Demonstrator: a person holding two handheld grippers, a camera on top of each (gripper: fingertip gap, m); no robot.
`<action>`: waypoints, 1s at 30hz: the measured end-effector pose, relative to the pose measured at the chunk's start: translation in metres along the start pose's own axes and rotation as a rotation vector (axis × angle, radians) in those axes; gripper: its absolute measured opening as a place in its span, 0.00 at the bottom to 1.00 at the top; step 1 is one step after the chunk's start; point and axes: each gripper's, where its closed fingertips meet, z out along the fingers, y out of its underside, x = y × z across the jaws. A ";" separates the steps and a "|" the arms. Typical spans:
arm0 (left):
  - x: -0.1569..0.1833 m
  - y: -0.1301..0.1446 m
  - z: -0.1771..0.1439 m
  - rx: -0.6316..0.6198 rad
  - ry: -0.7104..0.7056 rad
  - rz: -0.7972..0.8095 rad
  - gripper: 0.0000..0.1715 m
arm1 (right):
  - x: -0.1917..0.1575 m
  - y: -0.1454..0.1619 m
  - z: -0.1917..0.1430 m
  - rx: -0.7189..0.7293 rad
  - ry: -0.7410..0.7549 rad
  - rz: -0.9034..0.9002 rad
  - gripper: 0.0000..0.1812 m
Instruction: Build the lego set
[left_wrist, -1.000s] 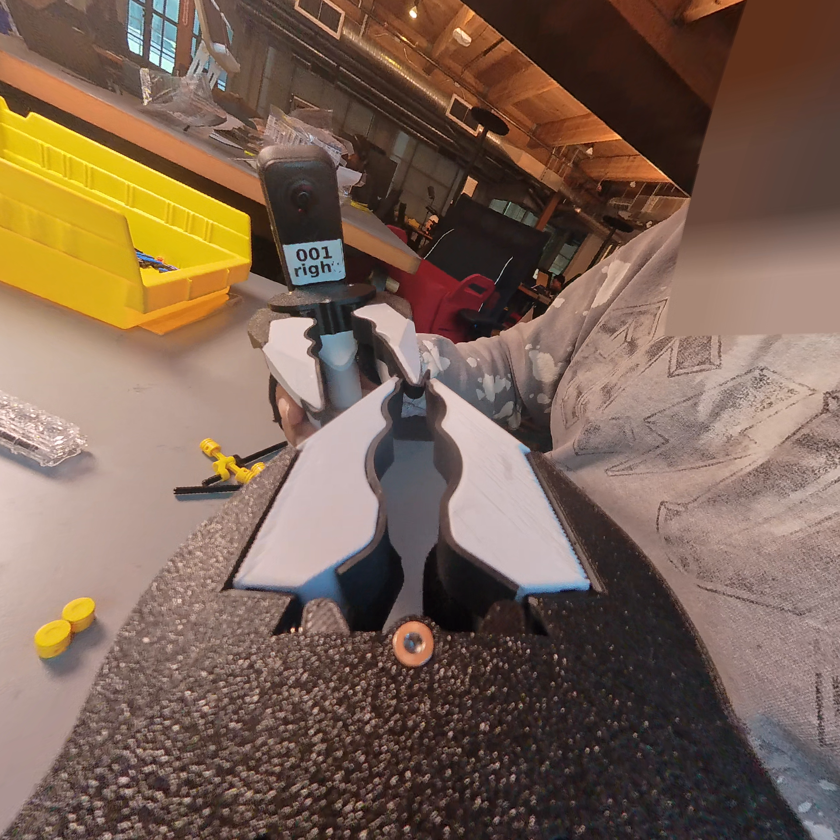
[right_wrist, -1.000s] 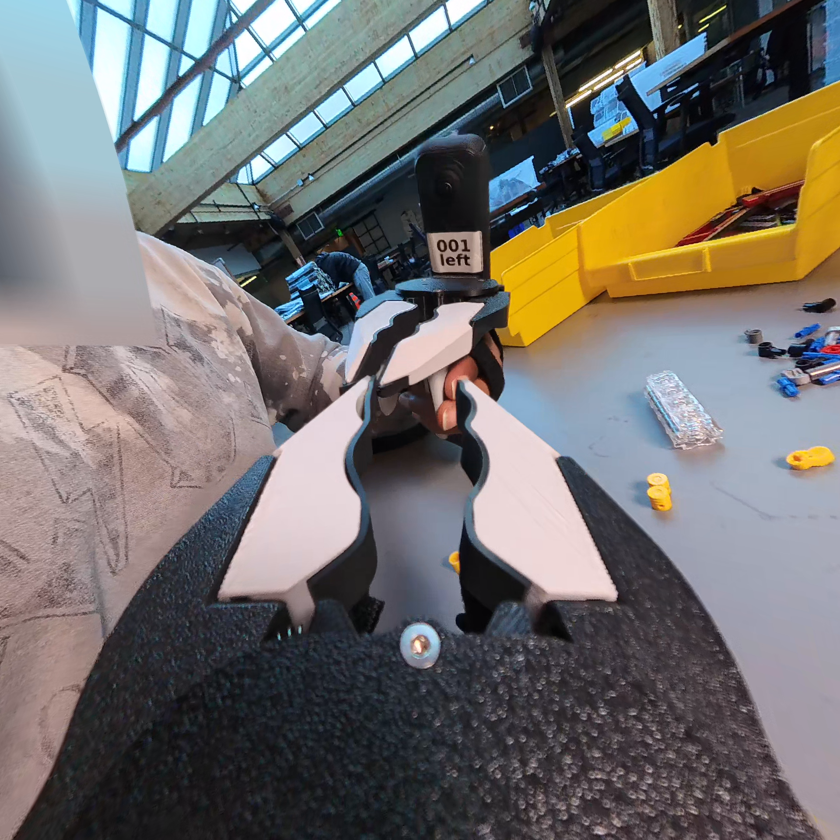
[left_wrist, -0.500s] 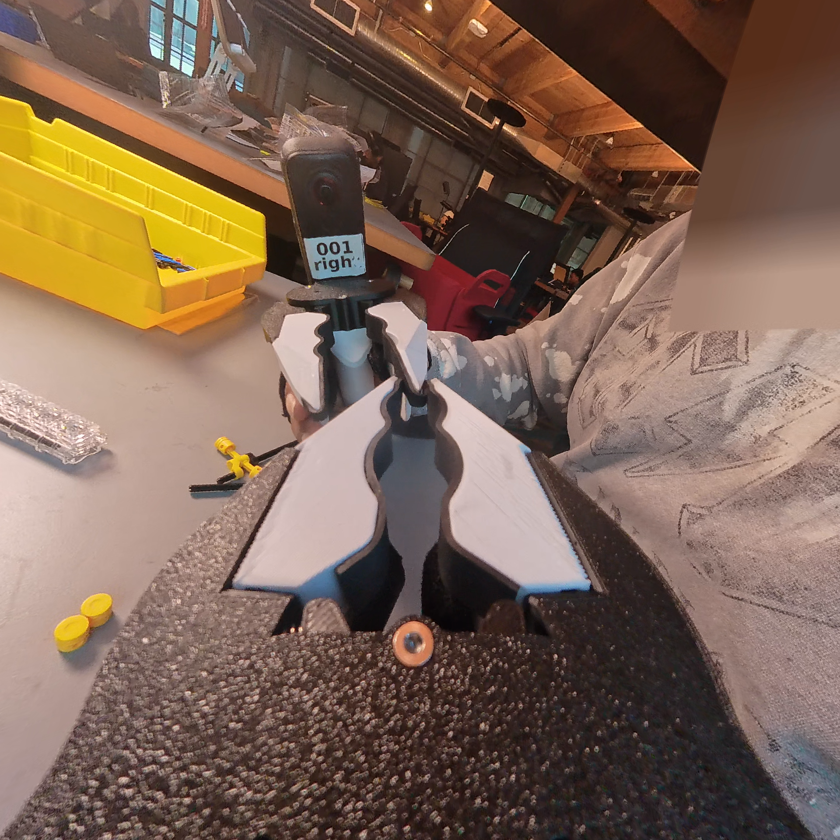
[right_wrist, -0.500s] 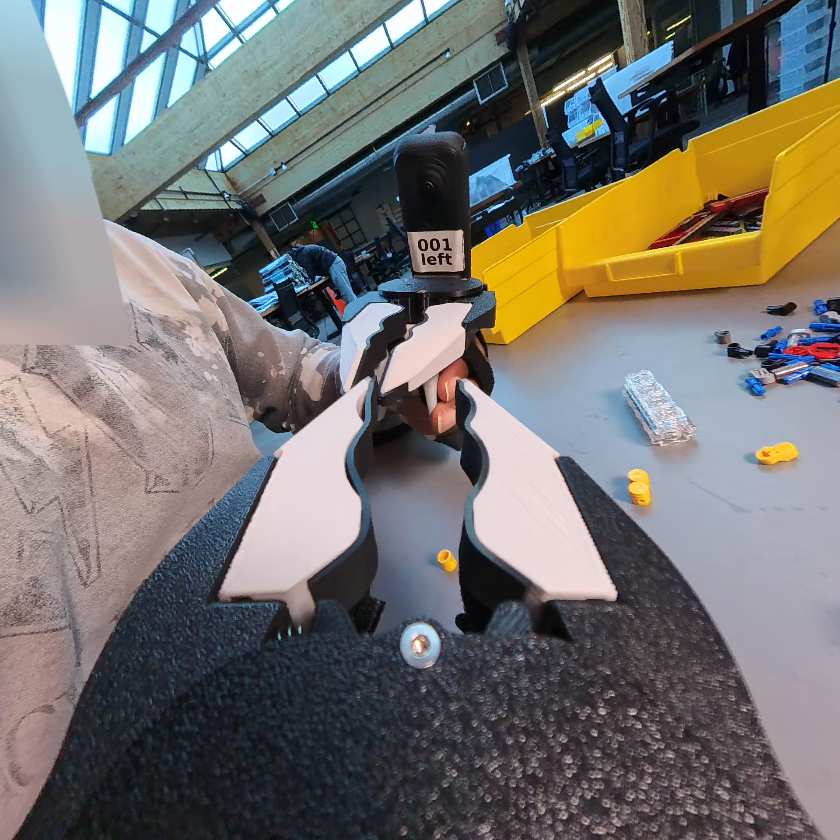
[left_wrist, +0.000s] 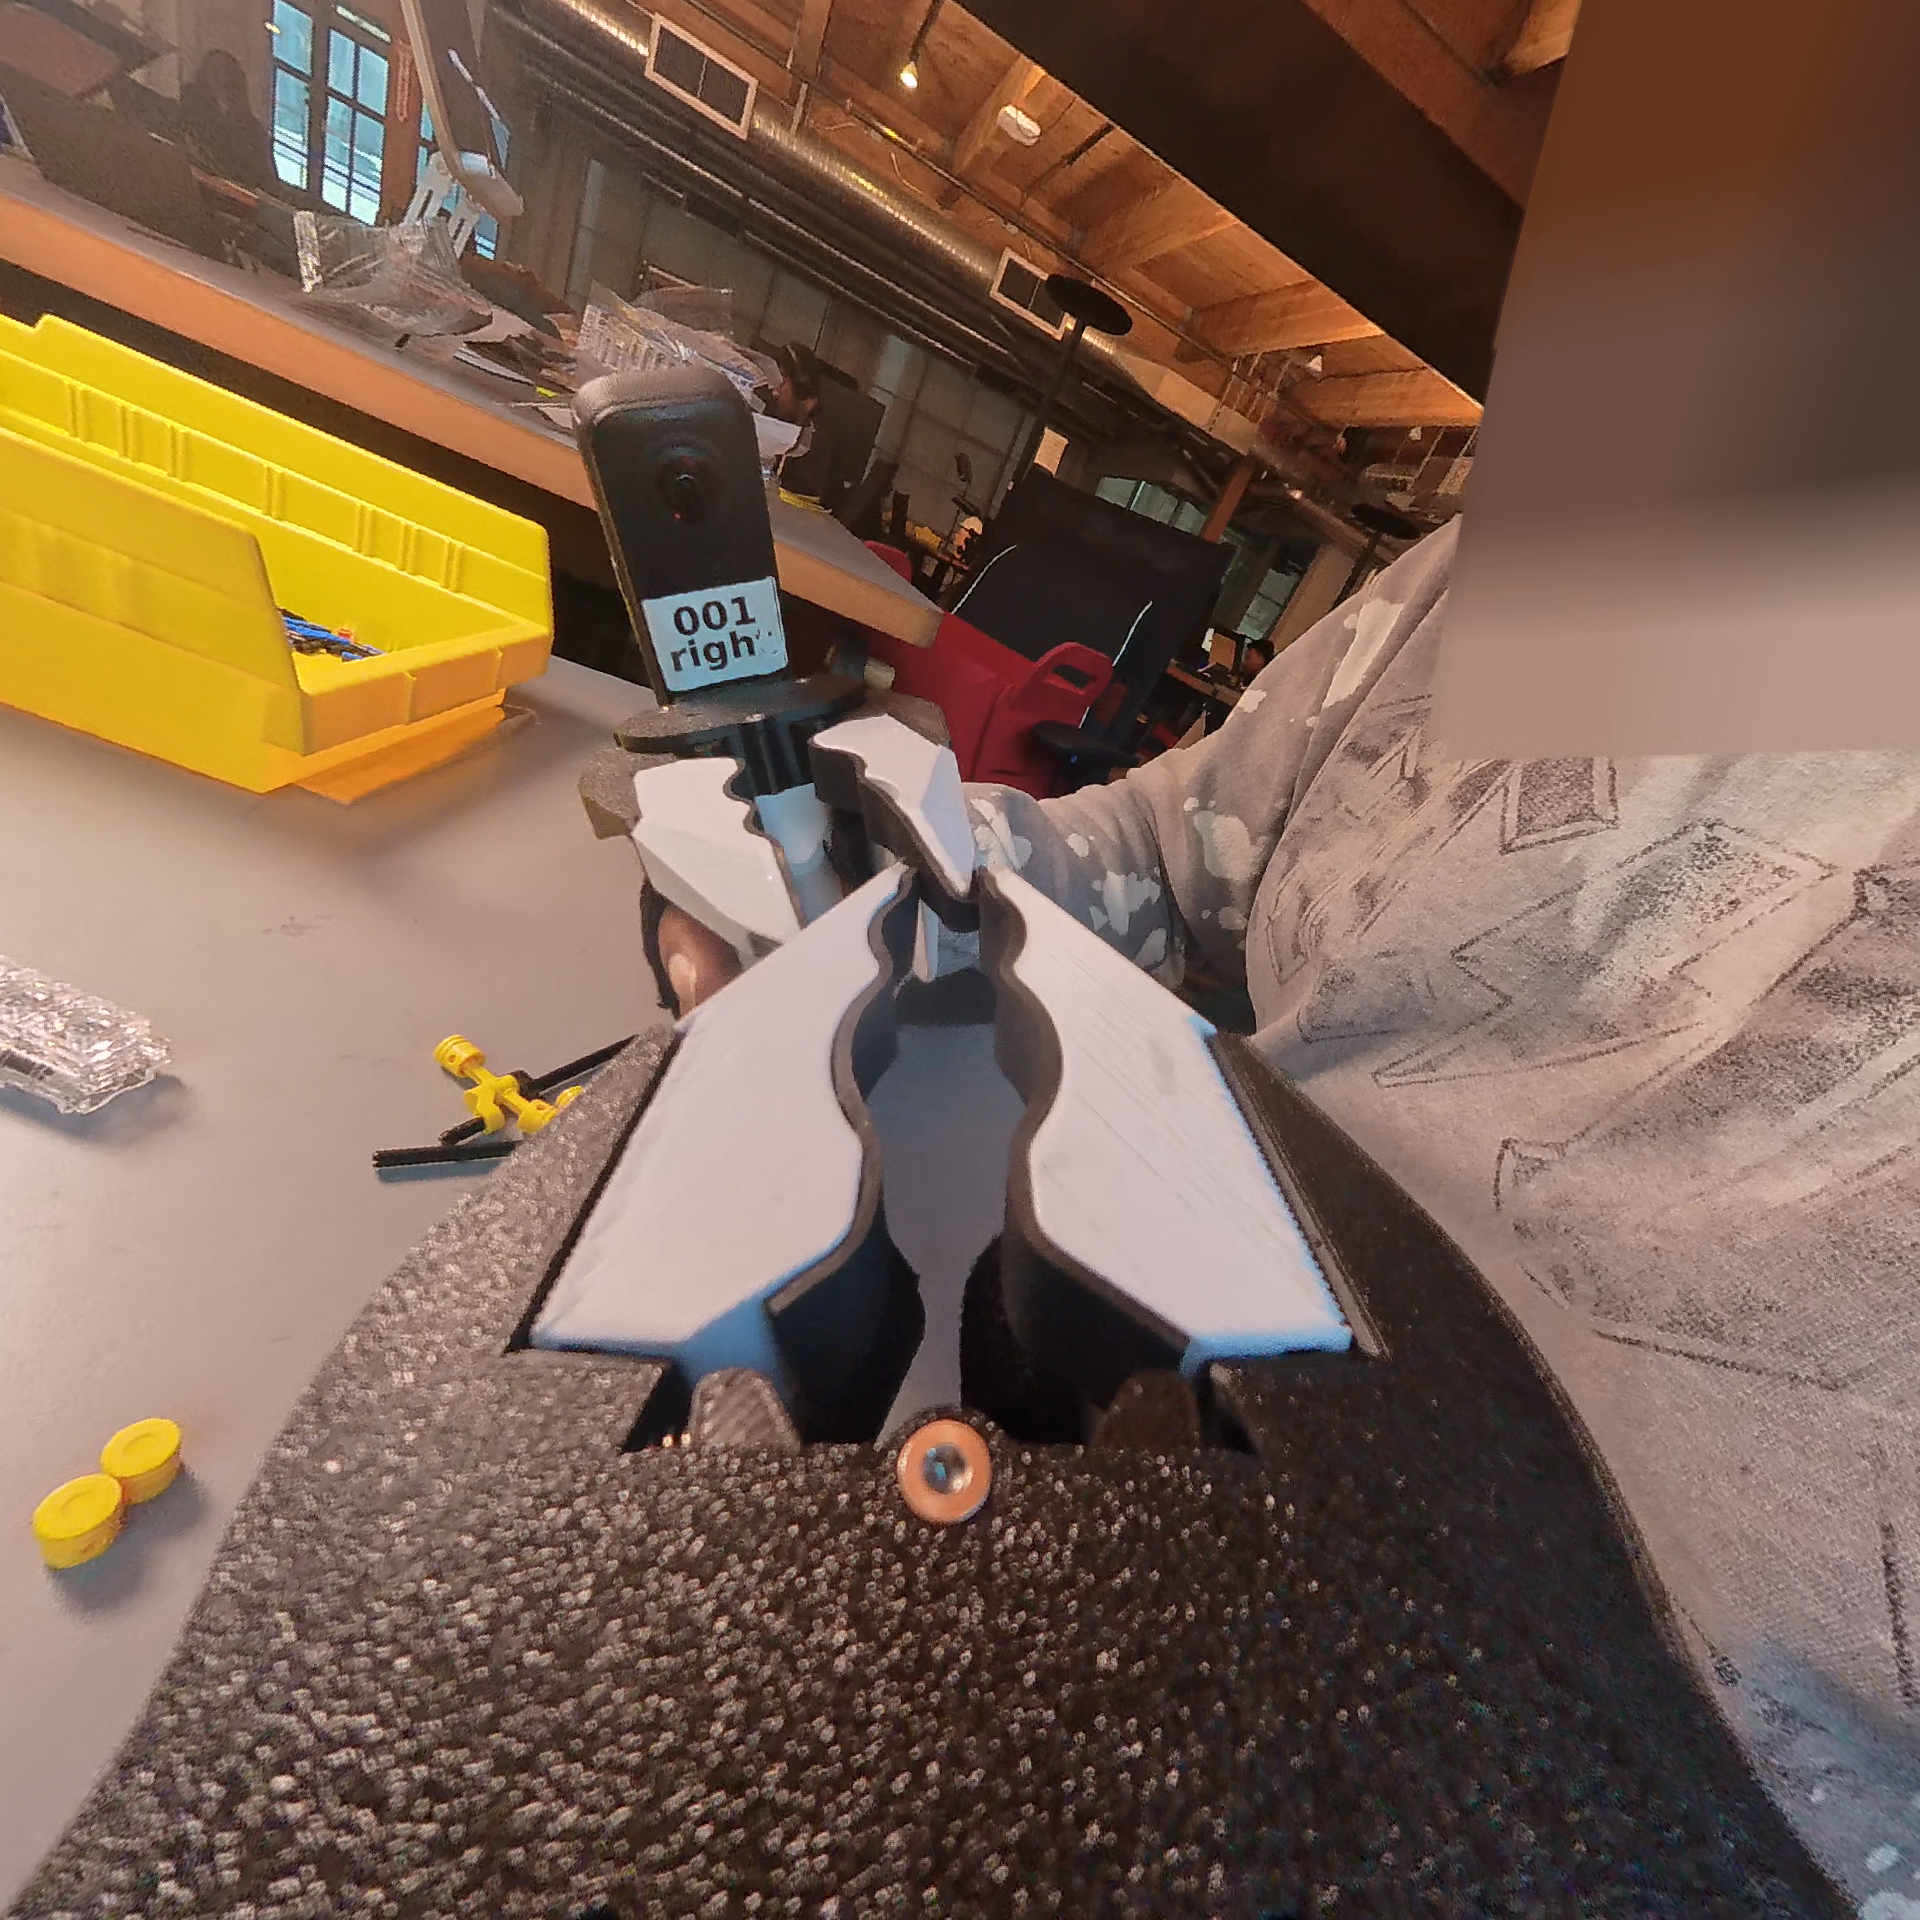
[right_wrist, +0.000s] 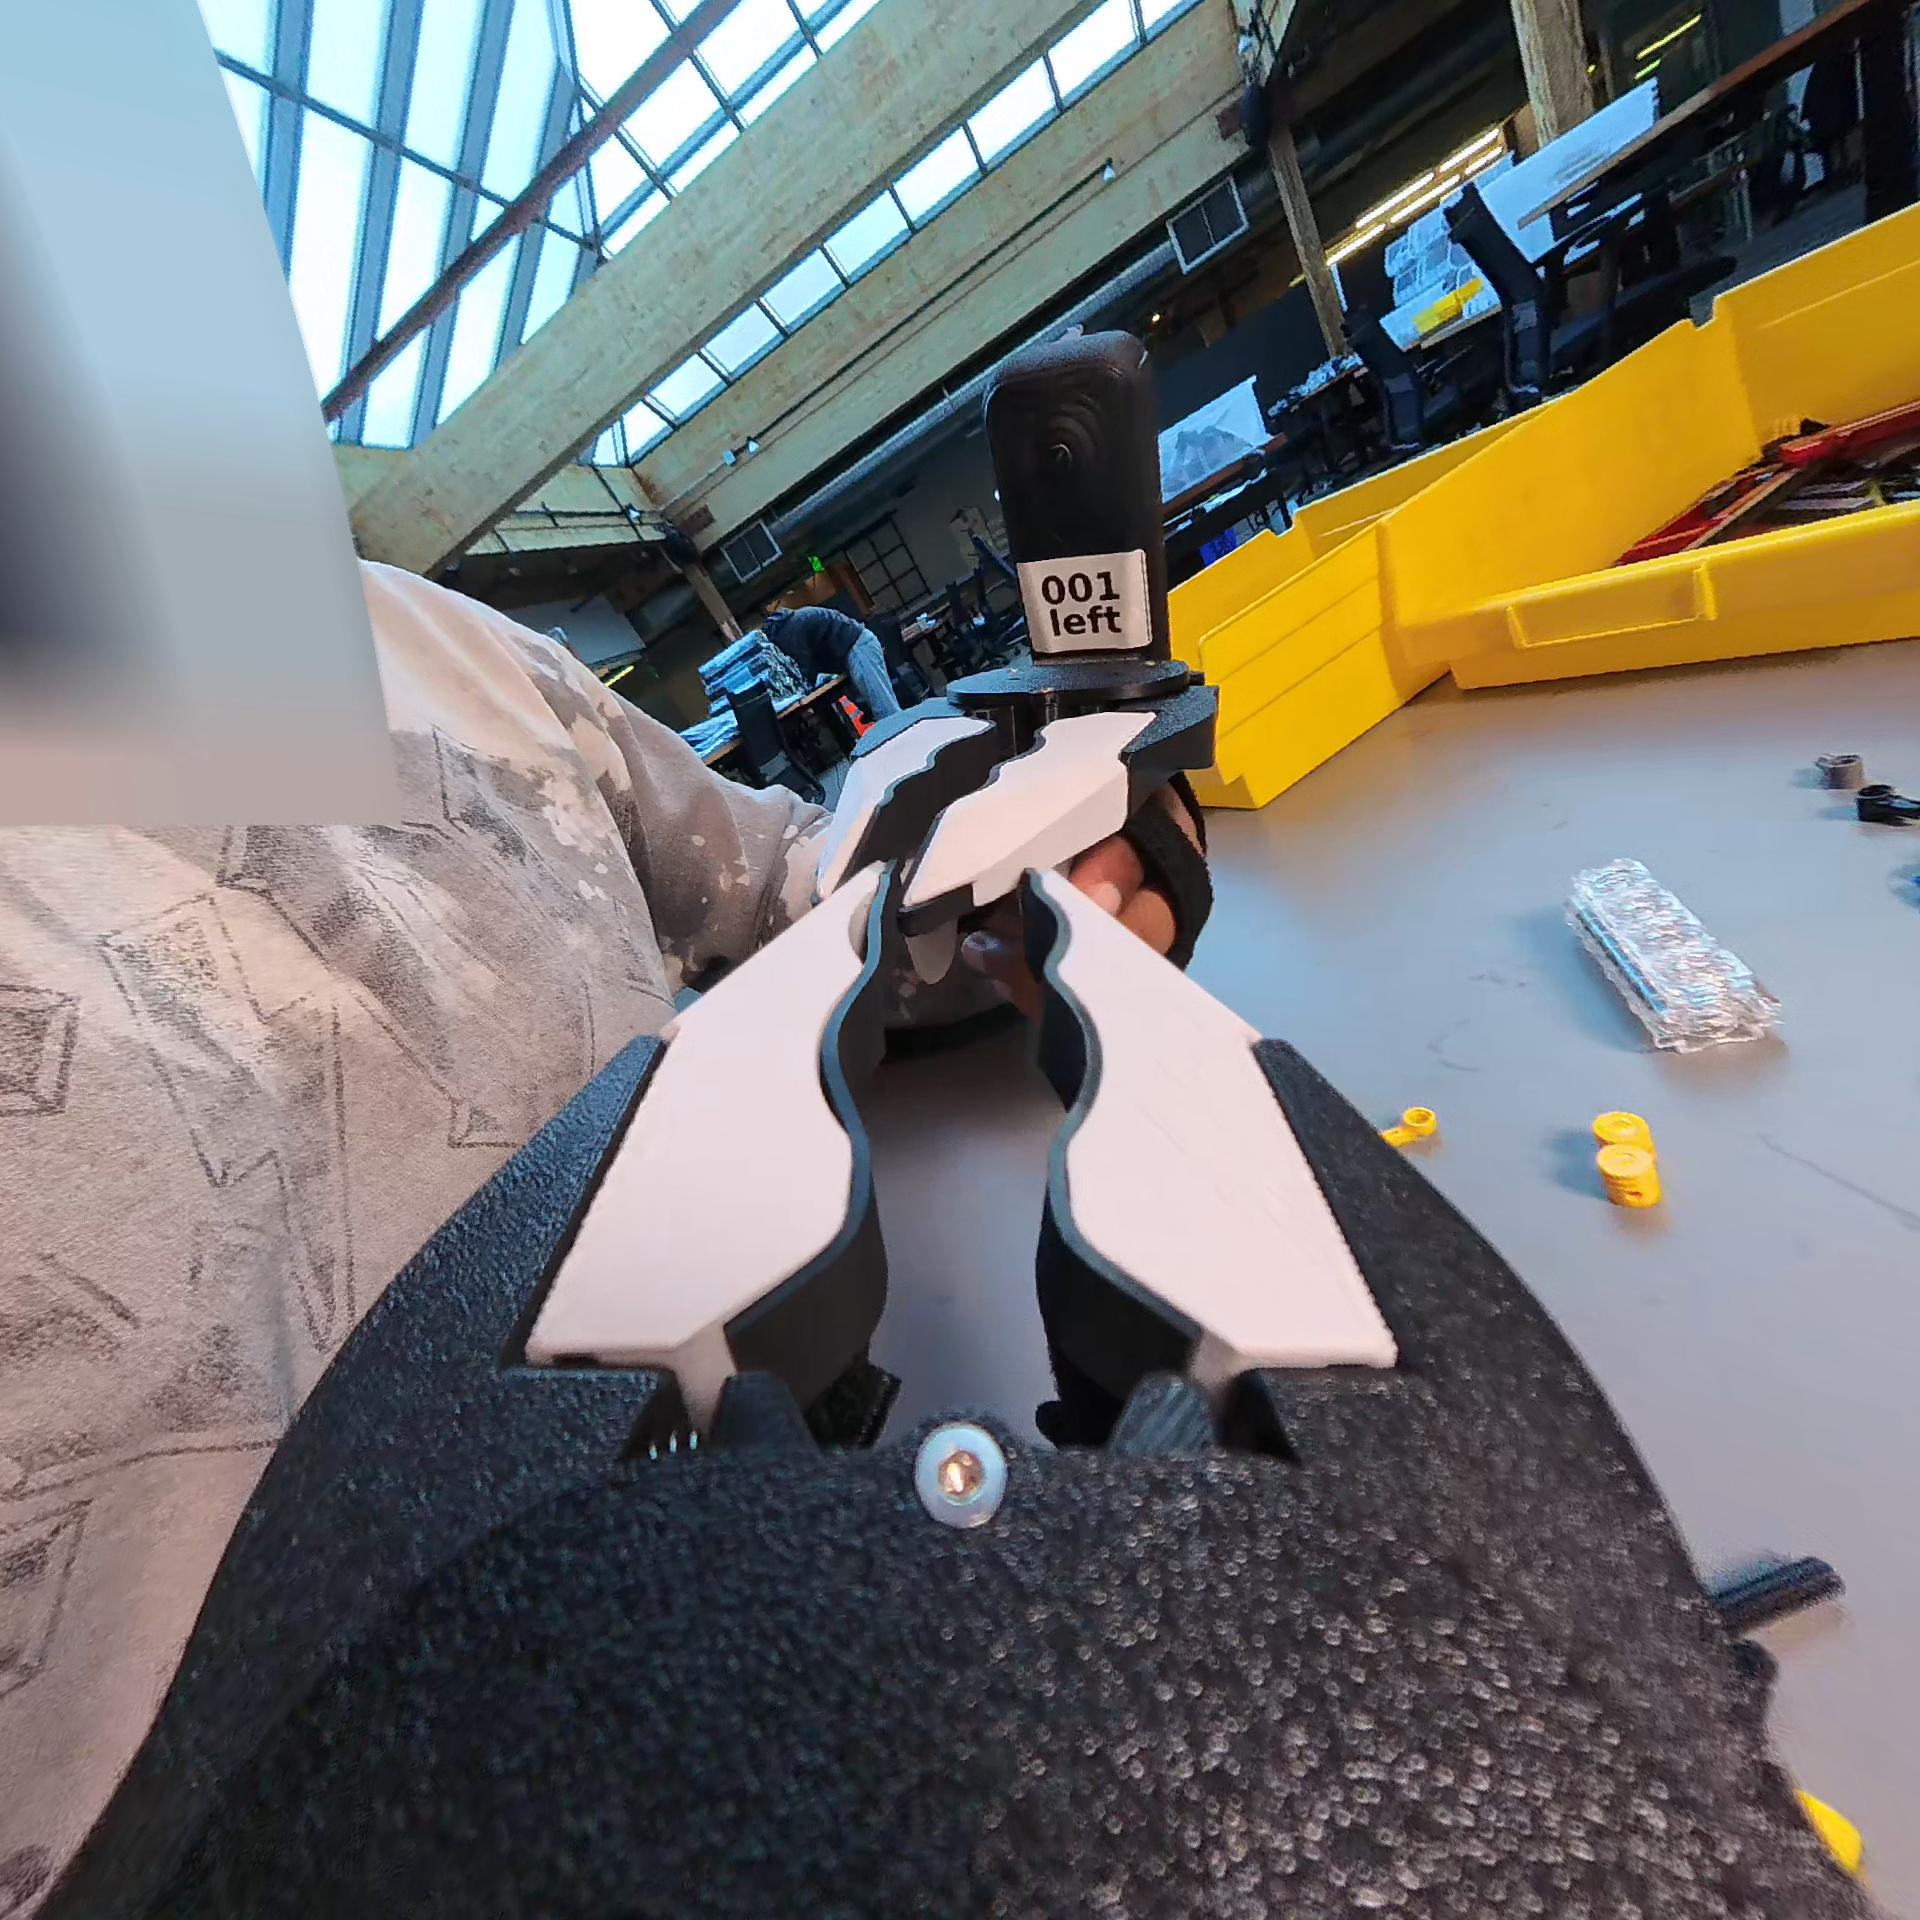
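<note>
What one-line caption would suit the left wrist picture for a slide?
Left gripper meets the right gripper tip to tip above a grey table strewn with small yellow parts.

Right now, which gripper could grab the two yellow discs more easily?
Probably the left gripper: the yellow discs lie close beside it, large in its view; from the right gripper they sit farther off.

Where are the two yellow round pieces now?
In the left wrist view the two yellow round pieces lie touching on the grey table, lower left, beside the left gripper.
</note>
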 end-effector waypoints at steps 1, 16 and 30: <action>0.001 0.000 0.000 0.003 0.001 0.002 0.06 | 0.000 0.000 0.000 0.005 0.000 0.000 0.12; -0.014 -0.017 0.003 0.034 -0.146 0.144 0.06 | 0.014 -0.020 -0.009 0.127 0.099 -0.034 0.16; -0.005 -0.013 -0.005 0.059 -0.040 0.024 0.04 | 0.009 -0.014 -0.005 0.099 0.076 -0.040 0.16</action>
